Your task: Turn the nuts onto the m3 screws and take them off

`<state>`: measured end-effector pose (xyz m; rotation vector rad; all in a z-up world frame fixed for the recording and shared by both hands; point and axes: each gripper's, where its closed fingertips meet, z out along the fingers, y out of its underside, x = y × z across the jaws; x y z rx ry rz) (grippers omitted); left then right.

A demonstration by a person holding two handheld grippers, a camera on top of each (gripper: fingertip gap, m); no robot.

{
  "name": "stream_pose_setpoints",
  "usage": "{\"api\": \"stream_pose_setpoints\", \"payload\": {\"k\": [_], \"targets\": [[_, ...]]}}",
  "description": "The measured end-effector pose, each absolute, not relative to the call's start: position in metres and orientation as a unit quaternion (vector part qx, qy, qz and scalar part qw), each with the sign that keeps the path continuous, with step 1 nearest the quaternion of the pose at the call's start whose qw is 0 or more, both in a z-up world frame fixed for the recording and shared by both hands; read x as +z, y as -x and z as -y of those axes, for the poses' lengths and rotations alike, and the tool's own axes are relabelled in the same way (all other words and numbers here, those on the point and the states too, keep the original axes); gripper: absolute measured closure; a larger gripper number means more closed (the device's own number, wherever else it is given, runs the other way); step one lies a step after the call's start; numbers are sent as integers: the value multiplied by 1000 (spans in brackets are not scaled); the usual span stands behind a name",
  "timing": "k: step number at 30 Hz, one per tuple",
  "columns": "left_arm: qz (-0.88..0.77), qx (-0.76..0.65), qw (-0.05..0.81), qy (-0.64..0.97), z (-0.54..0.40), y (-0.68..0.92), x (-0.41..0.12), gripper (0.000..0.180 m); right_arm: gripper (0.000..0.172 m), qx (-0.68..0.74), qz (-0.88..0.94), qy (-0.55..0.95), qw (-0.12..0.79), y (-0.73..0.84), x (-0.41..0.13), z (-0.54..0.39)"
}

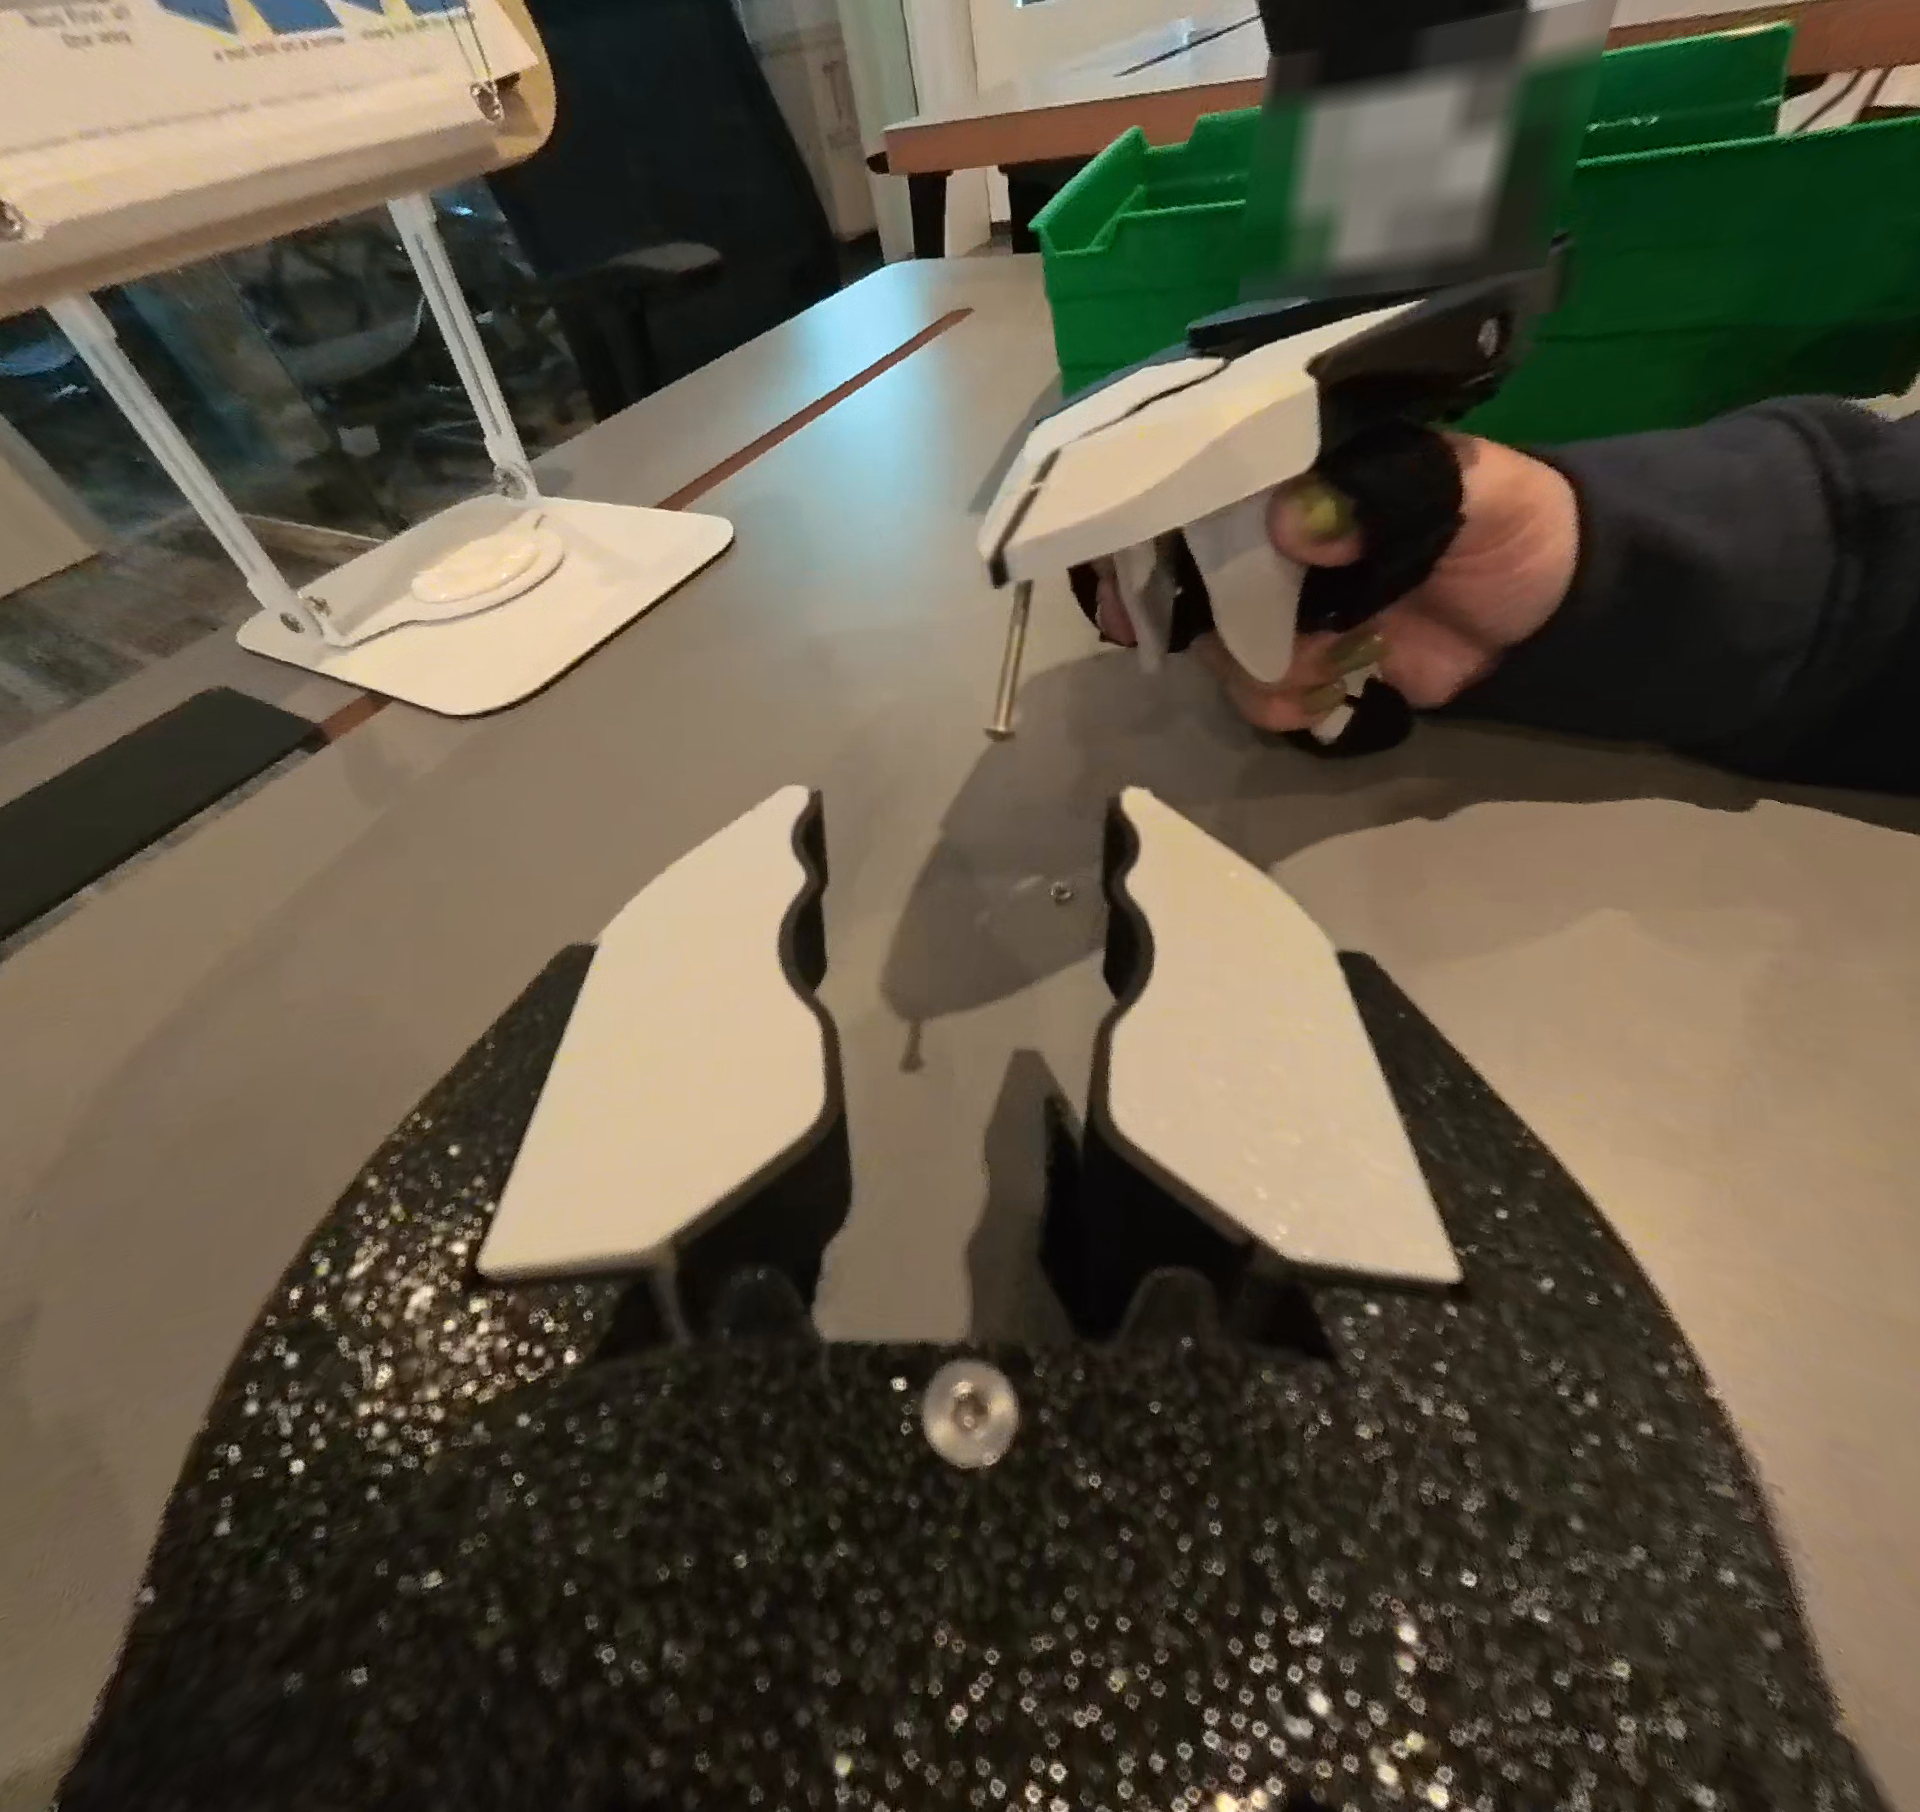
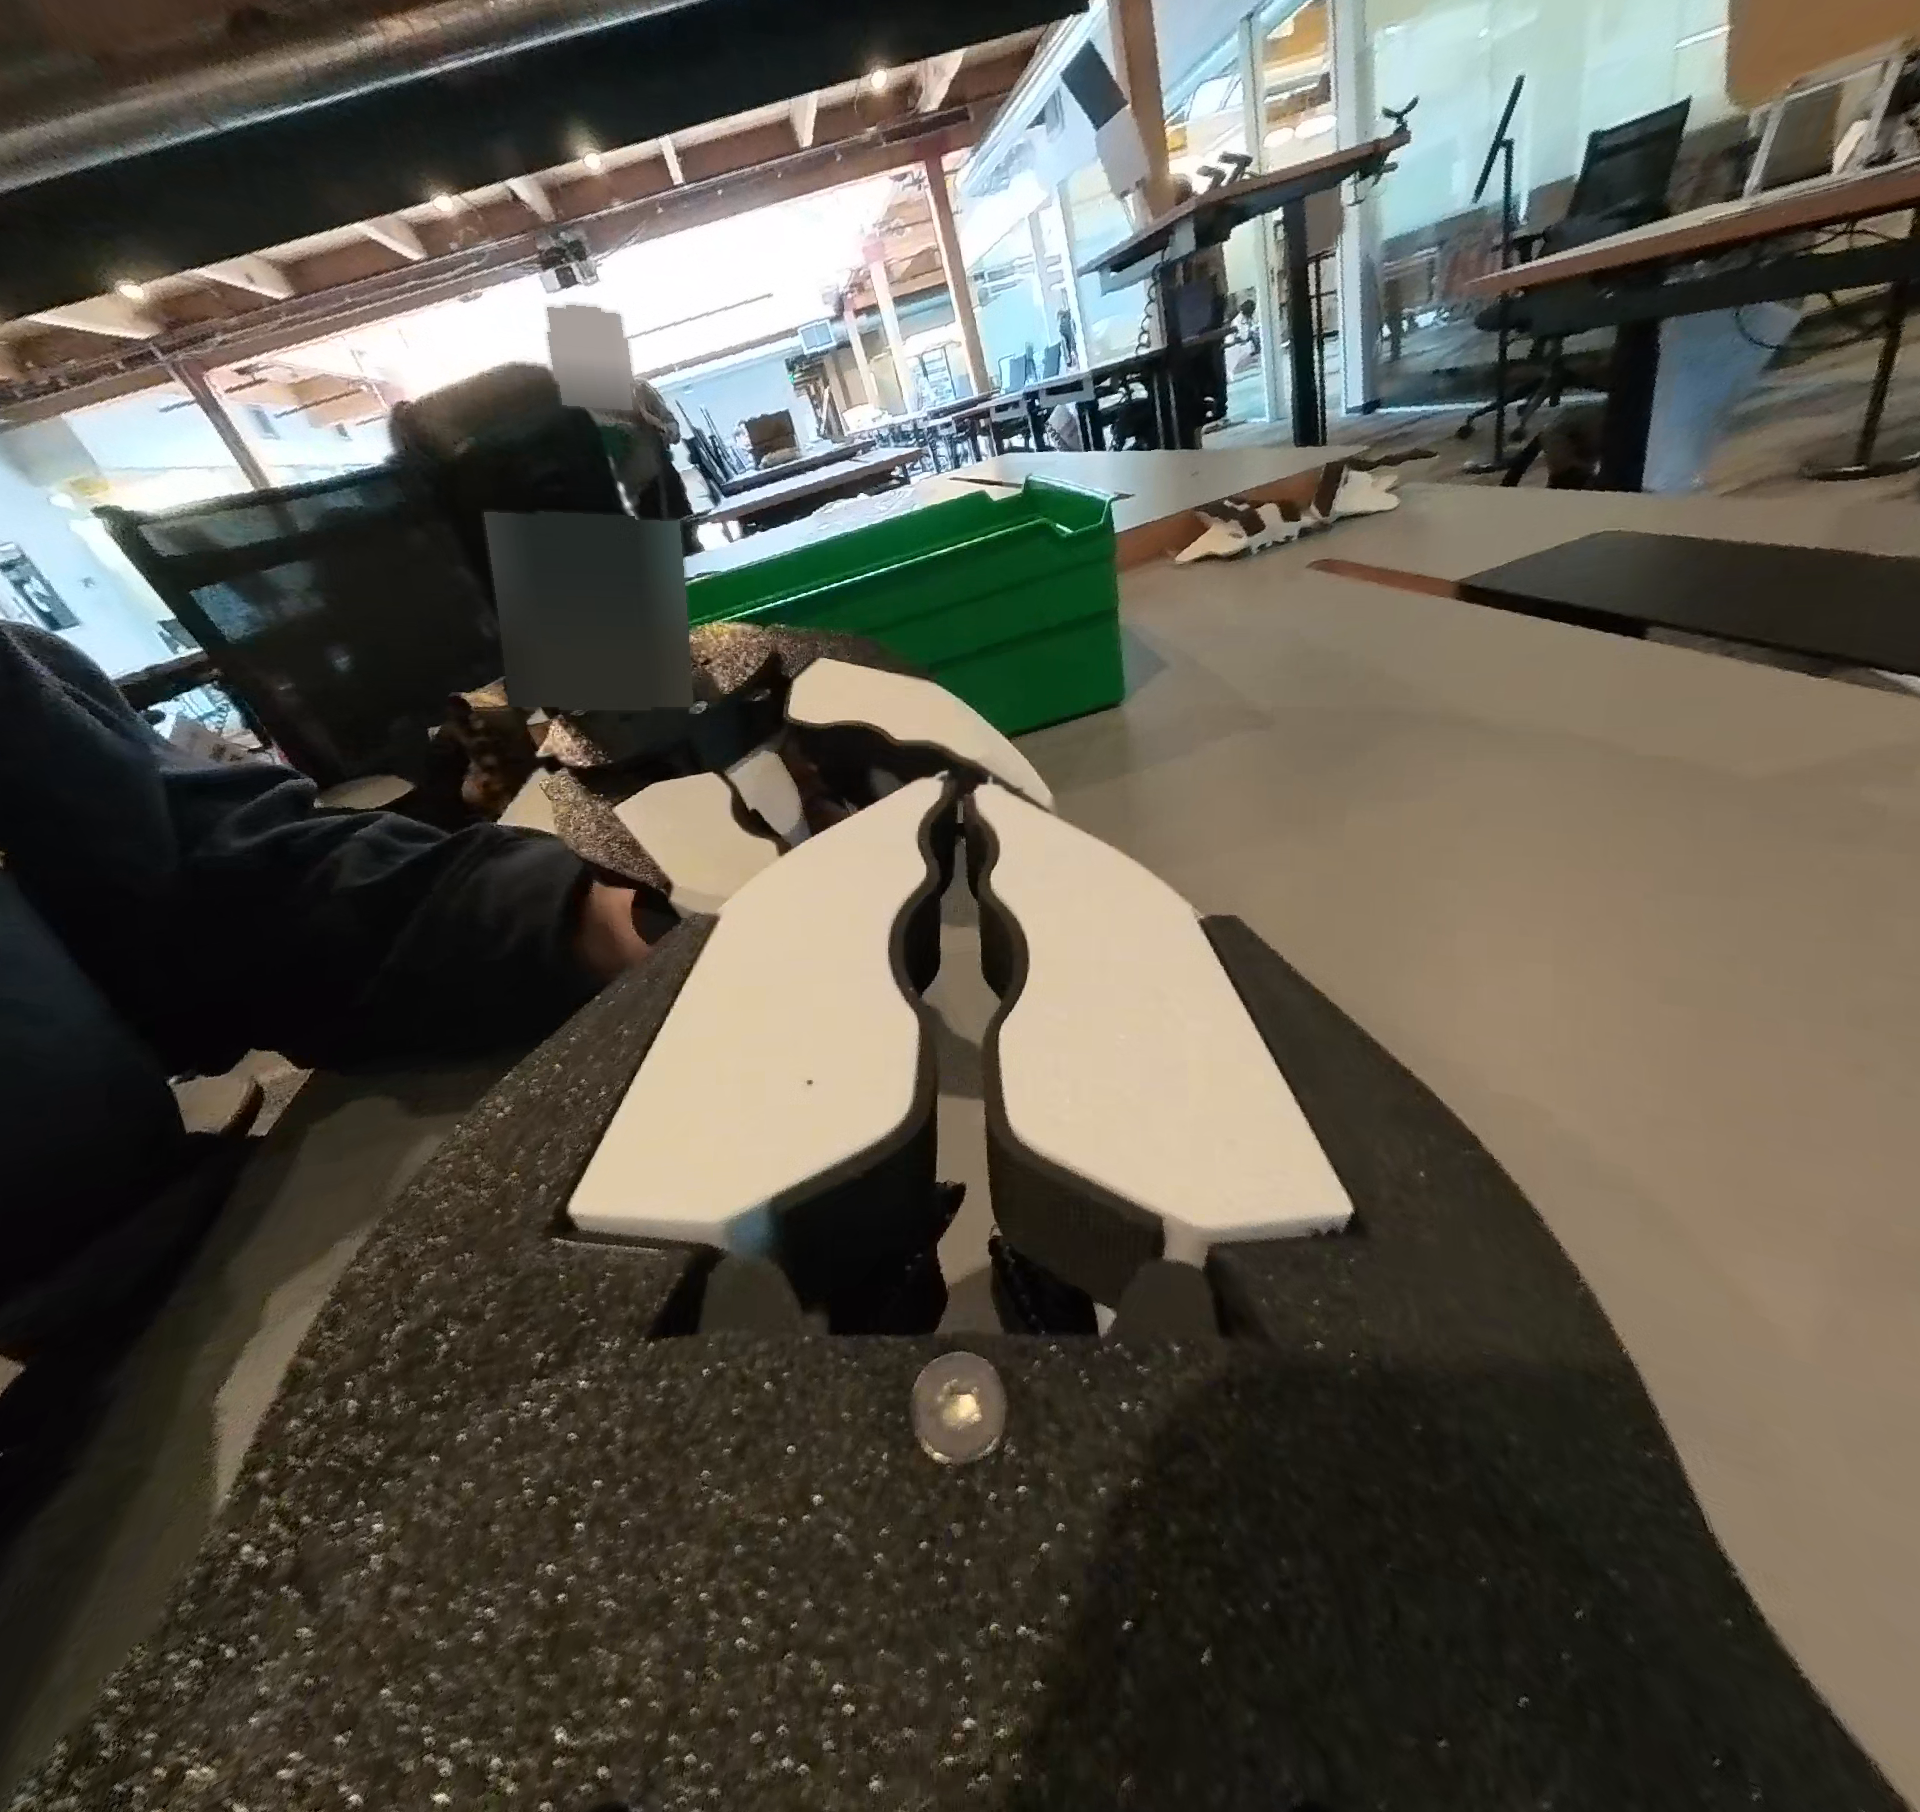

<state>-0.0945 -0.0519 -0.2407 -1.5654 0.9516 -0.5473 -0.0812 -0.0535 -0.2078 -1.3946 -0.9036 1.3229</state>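
Observation:
In the left wrist view my left gripper is open with nothing between its white fingers. A small silver nut lies on the grey table just inside the right finger, untouched. Farther off, my right gripper is shut on a long silver screw that hangs head down, its head near the table. In the right wrist view my right gripper has its fingertips closed together; the screw hardly shows there. The left gripper shows open just behind those fingertips.
Green plastic bins stand at the back right and also show in the right wrist view. A white stand with a board is at the left. A black mat lies on the table. A hand and dark sleeve hold the right gripper.

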Motion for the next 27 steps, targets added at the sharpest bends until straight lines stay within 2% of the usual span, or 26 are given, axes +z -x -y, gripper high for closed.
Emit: {"api": "stream_pose_setpoints", "payload": {"k": [2,6,13,27], "targets": [[-409,-231,579,666,52,94,-241,130,170,542,376,574,486,82,-208,54],[-427,-218,578,660,54,90,-244,143,171,500,407,575,504,86,-213,57],[-457,-177,565,663,55,84,-254,145,171,420,490,562,517,99,-227,70],[-476,-138,542,679,54,84,-268,173,170,354,534,555,530,104,-237,73]]}}
